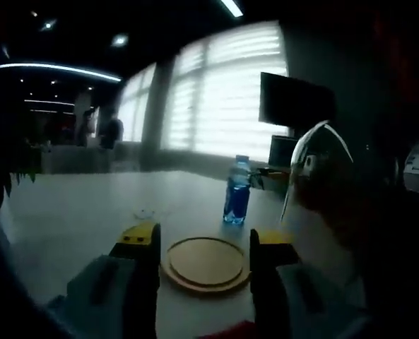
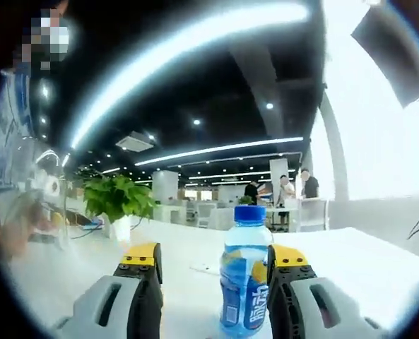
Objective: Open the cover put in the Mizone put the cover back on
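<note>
A blue Mizone bottle [image 1: 237,192] with a blue cap stands upright on the pale table [image 1: 75,212], beyond a round wooden board [image 1: 205,263]. My left gripper [image 1: 203,240] is open just short of that board, with nothing between its jaws. A clear, rounded cover [image 1: 315,176] stands tilted to the right of the bottle. It appears again as a glassy shape [image 2: 25,183] at the left edge of the right gripper view. My right gripper [image 2: 215,258] is open, and the bottle [image 2: 244,282] stands between its fingertips, close against the right one.
A potted green plant [image 2: 117,198] sits on the table [image 2: 350,261] behind the bottle. A dark monitor [image 1: 294,99] stands by the bright windows. People [image 2: 287,189] stand far back in the office.
</note>
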{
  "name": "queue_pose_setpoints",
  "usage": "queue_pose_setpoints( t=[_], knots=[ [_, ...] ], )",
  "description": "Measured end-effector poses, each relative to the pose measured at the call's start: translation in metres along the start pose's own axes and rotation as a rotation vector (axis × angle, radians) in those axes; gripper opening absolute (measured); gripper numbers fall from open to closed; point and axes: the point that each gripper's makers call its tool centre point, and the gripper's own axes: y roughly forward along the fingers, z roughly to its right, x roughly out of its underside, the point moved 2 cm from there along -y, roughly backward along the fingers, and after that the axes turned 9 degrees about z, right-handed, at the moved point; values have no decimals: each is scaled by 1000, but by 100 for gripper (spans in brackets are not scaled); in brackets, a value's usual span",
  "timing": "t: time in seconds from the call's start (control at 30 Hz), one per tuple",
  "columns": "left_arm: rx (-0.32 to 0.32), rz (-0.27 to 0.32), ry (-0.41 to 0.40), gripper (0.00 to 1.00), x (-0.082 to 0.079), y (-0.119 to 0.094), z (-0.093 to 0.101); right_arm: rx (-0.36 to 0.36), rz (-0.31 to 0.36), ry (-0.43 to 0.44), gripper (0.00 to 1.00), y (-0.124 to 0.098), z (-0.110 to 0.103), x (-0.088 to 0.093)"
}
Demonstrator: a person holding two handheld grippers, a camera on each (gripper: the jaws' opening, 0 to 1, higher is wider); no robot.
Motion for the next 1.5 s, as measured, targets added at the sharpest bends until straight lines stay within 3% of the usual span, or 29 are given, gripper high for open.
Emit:
queue_pose_setpoints(
  t=[0.13, 0.43, 0.57, 0.73, 0.83, 0.87, 0.9, 0.93, 1.03, 1.13, 1.3, 1.33, 1.37, 1.4, 1.5],
  knots=[
    [-20, -8, 12, 36, 2, -1, -4, 41, 15, -7, 46, -1, 10, -2],
    [-30, 14, 13, 38, -3, 0, -5, 33, 8, -43, 44, 0, 9, 1],
    [-55, 22, -14, 29, -4, -1, -10, 22, 33, -33, 41, -1, 8, -4],
    [-68, 22, -24, 24, -4, 1, -9, 111, 68, -19, 31, -3, 23, -11],
    [-83, 5, -8, 24, -2, 1, -11, 112, 76, -15, 22, -5, 25, -13],
    [-86, -1, 9, 26, -1, 0, -12, 118, 67, -36, 22, -5, 25, -12],
    [-147, 13, -31, 34, -3, 0, -17, 144, 60, -59, 22, -5, 29, -11],
    [-126, -1, -5, 34, -3, 0, -17, 153, 55, -72, 23, -5, 30, -10],
    [-145, 22, -54, 27, -6, 0, -19, 187, 59, -103, 23, -5, 35, -11],
    [-120, 19, -15, 16, -7, -1, -16, 229, 66, -57, 22, -8, 42, -12],
    [-120, 43, 13, 16, -11, -1, -14, 284, 91, -42, 20, -11, 52, -17],
    [-123, 41, 21, 16, -11, -2, -15, 273, 91, -50, 17, -11, 50, -18],
    [-129, 43, 28, 16, -11, -2, -17, 154, 69, -118, 5, -9, 38, -16],
    [-136, 48, 27, 17, -12, -2, -18, 206, 72, -91, 0, -10, 42, -16],
    [-132, 38, 14, 19, -10, -3, -18, 207, 103, -82, 0, -8, 38, -19]
  ],
)
